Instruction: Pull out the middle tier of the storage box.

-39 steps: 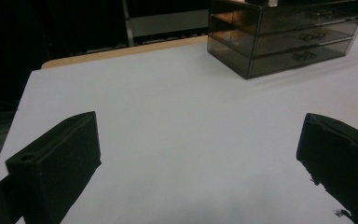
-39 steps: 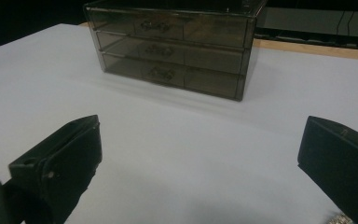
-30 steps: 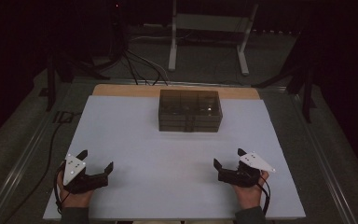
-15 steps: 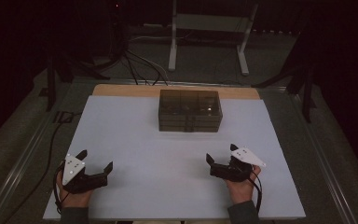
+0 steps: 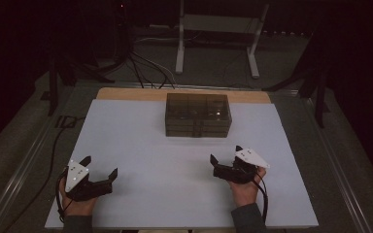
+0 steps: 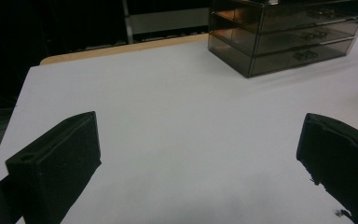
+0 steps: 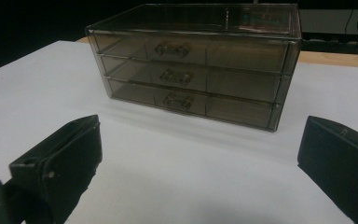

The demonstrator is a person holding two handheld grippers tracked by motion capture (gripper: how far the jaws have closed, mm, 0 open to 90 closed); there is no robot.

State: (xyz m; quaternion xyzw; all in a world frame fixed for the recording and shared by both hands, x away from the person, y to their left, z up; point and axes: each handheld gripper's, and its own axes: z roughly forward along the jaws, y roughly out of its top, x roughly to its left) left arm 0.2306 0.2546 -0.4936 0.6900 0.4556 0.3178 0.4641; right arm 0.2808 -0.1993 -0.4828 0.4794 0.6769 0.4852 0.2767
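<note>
White table, drawer box crosswise

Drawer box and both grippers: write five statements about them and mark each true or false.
1. The drawer box has three drawers stacked one above another. True.
2. The bottom drawer is pulled halfway out. False: all three fronts sit flush and closed.
3. The right gripper is open and holds nothing. True.
4. The left gripper is clamped on a drawer handle. False: it is open, near the front edge of the white table top, far from the box.
5. The box stands at the near edge of the table. False: it stands toward the far edge, ahead of both grippers.
</note>
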